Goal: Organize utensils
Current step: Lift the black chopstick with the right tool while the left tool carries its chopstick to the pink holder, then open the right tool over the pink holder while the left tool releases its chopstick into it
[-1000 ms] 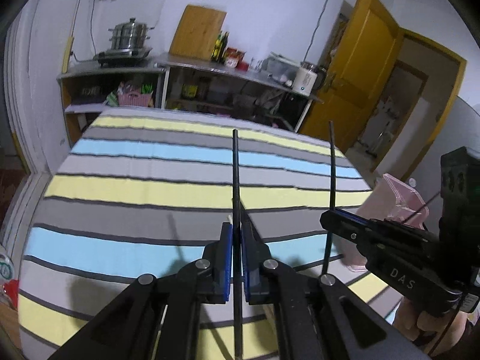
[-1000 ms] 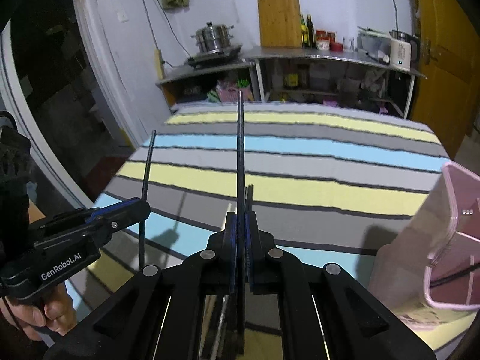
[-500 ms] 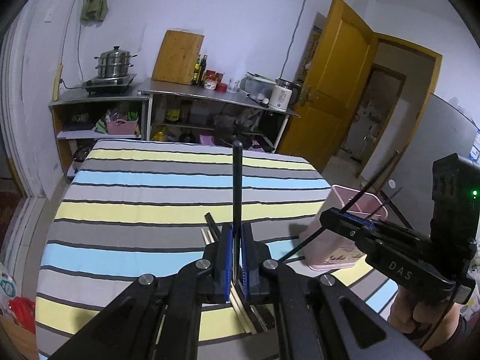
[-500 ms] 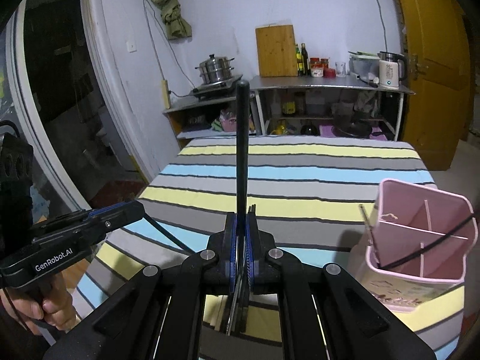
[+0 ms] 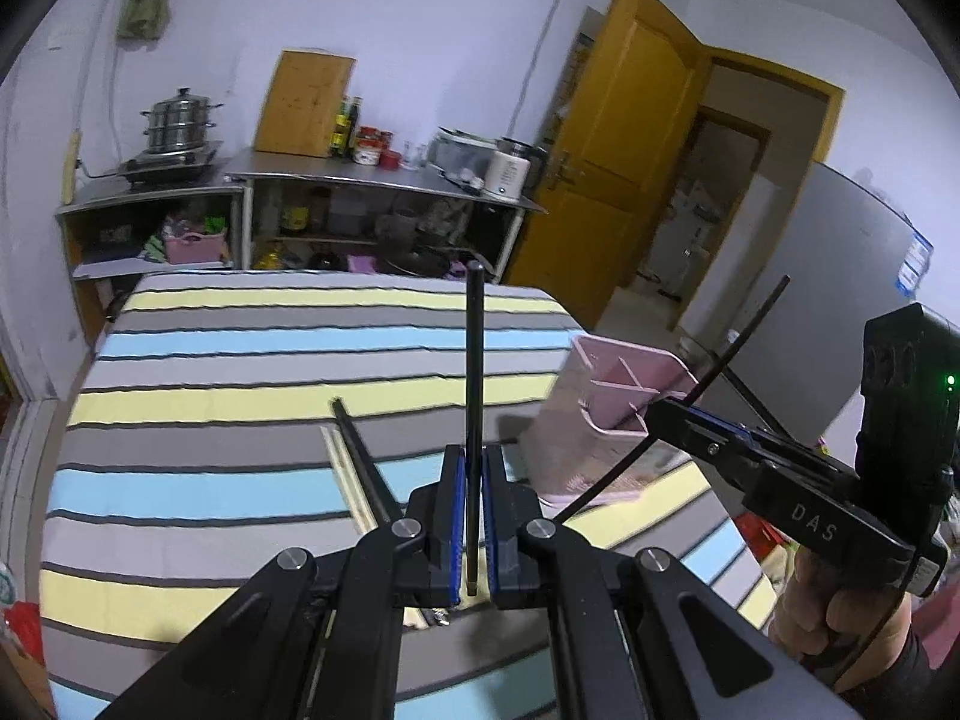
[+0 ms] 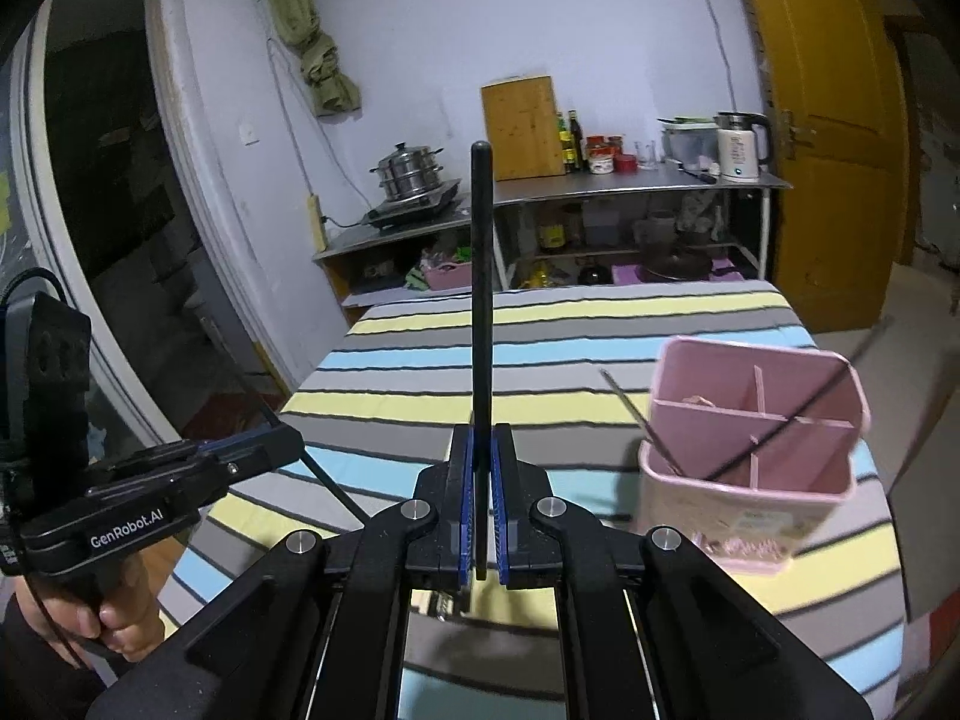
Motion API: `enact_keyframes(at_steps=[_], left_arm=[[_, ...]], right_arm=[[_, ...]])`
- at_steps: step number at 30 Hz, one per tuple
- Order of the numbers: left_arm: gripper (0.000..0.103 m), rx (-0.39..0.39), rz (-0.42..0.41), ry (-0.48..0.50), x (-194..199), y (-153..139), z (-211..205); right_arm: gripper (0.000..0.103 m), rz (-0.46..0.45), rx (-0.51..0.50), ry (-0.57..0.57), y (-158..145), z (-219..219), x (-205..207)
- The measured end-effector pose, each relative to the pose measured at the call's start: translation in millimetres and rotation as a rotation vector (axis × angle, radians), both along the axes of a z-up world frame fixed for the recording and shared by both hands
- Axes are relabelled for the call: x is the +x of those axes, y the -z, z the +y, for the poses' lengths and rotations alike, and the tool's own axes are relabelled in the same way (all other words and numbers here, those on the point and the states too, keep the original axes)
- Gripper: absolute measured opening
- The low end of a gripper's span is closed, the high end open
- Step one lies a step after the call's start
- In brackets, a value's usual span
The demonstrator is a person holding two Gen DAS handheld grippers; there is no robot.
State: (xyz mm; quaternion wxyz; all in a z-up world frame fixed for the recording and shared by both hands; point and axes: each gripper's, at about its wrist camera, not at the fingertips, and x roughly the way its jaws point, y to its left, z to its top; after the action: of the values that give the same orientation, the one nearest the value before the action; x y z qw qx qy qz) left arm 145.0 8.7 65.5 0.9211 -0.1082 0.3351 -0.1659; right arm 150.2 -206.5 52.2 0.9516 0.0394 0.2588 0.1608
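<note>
Each claw grips one black chopstick: the left claw point(image 5: 472, 516) is clenched on the black chopstick point(image 5: 474, 390) that rises straight between its blue pads, and the right claw point(image 6: 482, 516) is clenched on a second black chopstick point(image 6: 481, 312) in the same upright fashion. Both sticks are taken near their lower ends, so most of each length stands free above the pads.

Just short of the pink utensil holder point(image 5: 624, 372), on the near side, a loose black chopstick point(image 5: 366, 468) and a pair of pale wooden chopsticks point(image 5: 345, 480) lie on the striped bench point(image 5: 240, 414). The holder stands toward the bench's right edge, its dividers forming compartments; a thin black stick point(image 6: 780, 426) and a slim metal utensil point(image 6: 642, 426) already lean inside it.

Beyond the holder, across the room, a steel counter point(image 6: 630, 183) carries a kettle, jars and a cutting board.

The chopsticks look light, stiff and smooth, likely to pivot or slip in a narrow pinch; a hold nearer mid-length would probably steady them for the drop into a compartment.
</note>
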Motion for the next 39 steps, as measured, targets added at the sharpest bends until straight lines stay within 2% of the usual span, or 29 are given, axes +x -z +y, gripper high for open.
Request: enact_keyframes(at_steps=[10,22,26,30,39], left_arm=[[0.005,-0.017,-0.004,0.129,7.7,-8.0,-59.4],[0.005,-0.034,-0.138,0.178,55.1,-71.3,-102.2],[0.005,-0.029,-0.16,0.173,75.5,-79.9,-110.9],[0.005,-0.016,-0.14,0.172,91.6,-71.3,-117.4],[0.005,-0.002,-0.078,0.159,112.0,-34.4,-120.3]], right_arm=[[0.006,0.002,0.036,0.113,-1.6,-53.2,-20.2],[0.006,-0.117,0.06,0.226,-53.3,-101.9,-16.2],[0.006,-0.142,0.063,0.249,-62.7,-112.6,-9.6],[0.006,-0.138,0.058,0.263,-61.4,-117.3,4.3],[0.006,-0.068,0.056,0.272,-30.5,-124.7,28.4]])
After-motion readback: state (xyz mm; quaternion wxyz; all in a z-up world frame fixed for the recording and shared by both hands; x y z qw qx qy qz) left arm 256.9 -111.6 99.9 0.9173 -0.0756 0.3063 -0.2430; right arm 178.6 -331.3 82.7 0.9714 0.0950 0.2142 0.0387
